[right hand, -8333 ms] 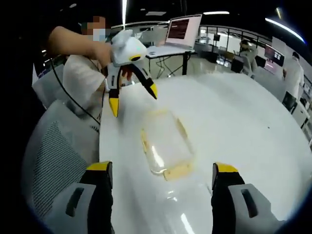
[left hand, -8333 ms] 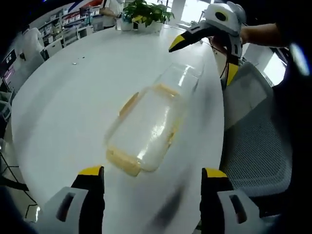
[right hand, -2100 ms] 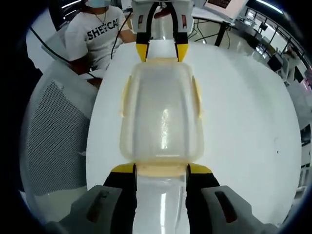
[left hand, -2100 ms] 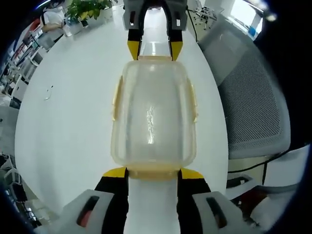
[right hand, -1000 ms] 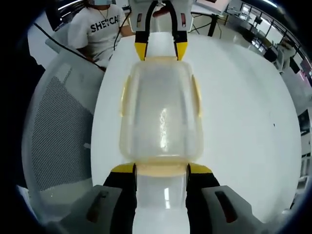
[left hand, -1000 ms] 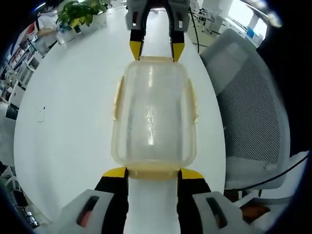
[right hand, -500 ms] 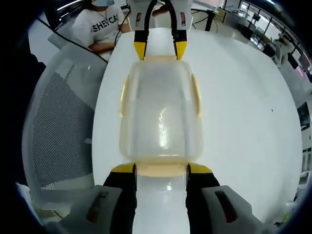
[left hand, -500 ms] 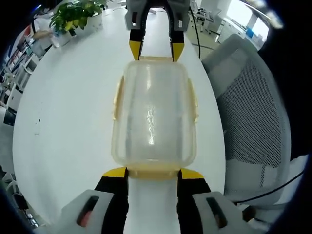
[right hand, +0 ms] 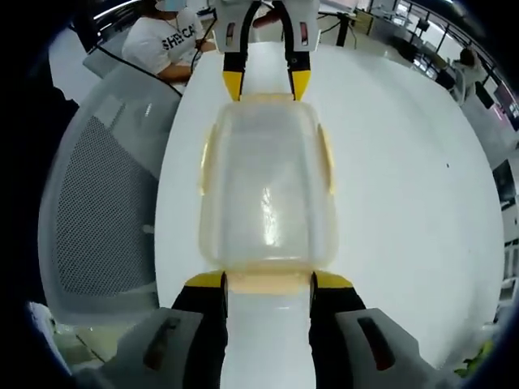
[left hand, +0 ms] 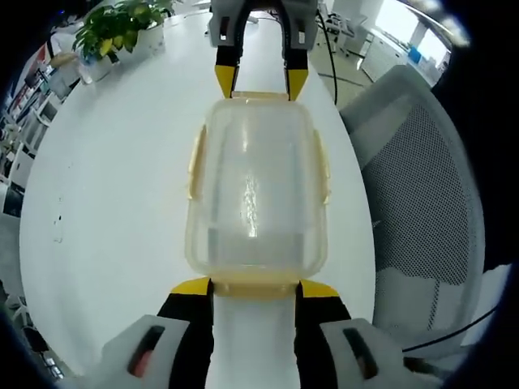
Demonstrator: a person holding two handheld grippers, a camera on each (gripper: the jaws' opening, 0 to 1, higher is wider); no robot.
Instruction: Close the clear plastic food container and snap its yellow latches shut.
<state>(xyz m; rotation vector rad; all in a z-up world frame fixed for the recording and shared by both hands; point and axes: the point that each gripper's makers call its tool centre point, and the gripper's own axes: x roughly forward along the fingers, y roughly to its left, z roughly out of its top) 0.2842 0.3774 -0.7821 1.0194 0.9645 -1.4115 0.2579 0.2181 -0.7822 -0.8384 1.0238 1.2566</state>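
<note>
Both views are bright and evenly lit, with daylight-white light from above. The table (left hand: 113,186) is near blown-out white, so little shadow shows on it. A vertical streak of glare runs down the middle of the clear container (left hand: 255,190) in the left gripper view, and a softer patch of glare sits on it in the right gripper view (right hand: 268,194). Fisheye distortion bends the table's edges and the chair (left hand: 422,203) into curves. The centre is sharp; the outer parts turn soft, and the top right corner of the left gripper view burns out white.
</note>
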